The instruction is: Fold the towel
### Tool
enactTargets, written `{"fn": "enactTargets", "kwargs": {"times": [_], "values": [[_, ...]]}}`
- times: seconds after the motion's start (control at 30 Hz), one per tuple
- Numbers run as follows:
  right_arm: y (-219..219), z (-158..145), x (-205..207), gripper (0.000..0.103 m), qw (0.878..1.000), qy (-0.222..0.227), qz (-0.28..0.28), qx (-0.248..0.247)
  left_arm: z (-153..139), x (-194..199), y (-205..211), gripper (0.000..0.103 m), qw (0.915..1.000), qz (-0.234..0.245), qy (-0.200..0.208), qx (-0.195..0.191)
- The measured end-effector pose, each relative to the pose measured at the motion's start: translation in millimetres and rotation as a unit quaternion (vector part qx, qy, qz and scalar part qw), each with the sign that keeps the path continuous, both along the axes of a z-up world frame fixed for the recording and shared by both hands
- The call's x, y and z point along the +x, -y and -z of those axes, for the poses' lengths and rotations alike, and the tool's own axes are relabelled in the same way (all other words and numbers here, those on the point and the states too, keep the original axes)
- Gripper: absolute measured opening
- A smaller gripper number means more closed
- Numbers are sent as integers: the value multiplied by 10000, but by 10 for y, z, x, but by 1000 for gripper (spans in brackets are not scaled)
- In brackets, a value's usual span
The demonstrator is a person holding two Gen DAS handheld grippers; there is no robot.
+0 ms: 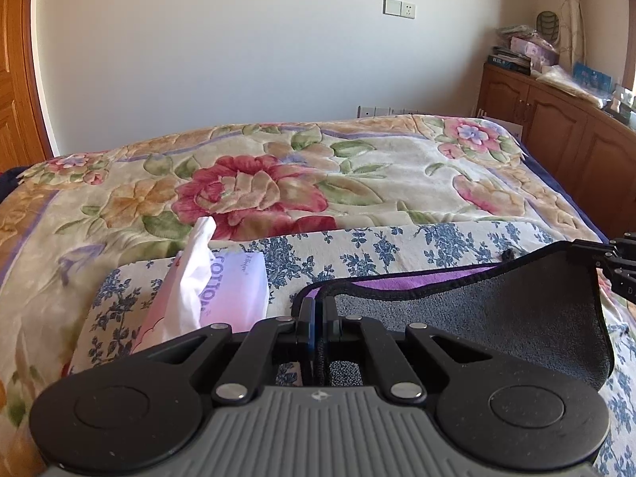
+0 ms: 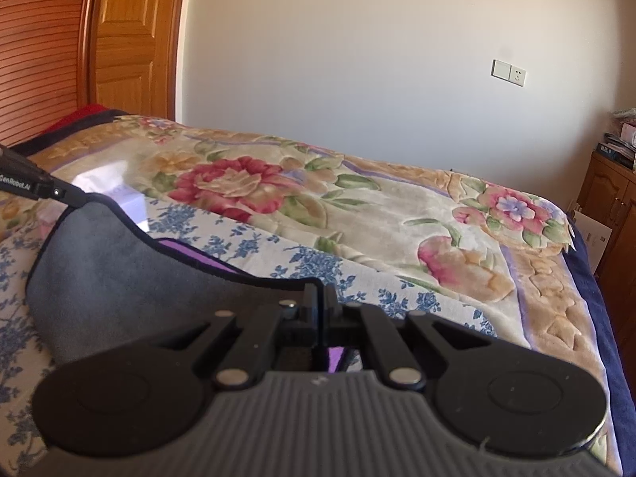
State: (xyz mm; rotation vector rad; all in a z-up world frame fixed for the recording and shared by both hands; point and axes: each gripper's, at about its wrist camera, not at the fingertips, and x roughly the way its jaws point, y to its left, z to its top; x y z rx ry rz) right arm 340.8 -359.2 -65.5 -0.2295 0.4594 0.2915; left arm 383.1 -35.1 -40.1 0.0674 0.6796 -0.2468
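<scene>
The towel (image 1: 497, 310) is grey on one side and purple on the other, with a black hem. It hangs lifted between both grippers above the bed. My left gripper (image 1: 318, 310) is shut on the towel's left corner. My right gripper (image 2: 320, 298) is shut on the towel's (image 2: 119, 278) right corner. In the left wrist view the right gripper (image 1: 612, 262) shows at the far right edge, pinching the hem. In the right wrist view the left gripper (image 2: 59, 192) shows at the far left, pinching the other corner. A purple strip of the towel lies below on the bed.
A blue-flowered white cloth (image 1: 397, 250) lies under the towel on a floral blanket (image 1: 278, 183). A tissue pack (image 1: 222, 294) lies on the cloth to the left. A wooden cabinet (image 1: 556, 127) with clutter stands at the right, a wooden door (image 2: 131, 35) at the left.
</scene>
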Motion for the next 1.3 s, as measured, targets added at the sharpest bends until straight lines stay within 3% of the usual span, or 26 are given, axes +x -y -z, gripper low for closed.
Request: {"fn": "enactTargets", "kwargs": {"times": [0.7, 1.3], "values": [[42, 205, 461, 3, 9995, -76, 295, -46, 155, 503, 117, 4, 9998, -95, 19, 189], [45, 400, 700, 3, 9981, -409, 391, -244, 338, 739, 181, 4, 9991, -133, -77, 383]]}}
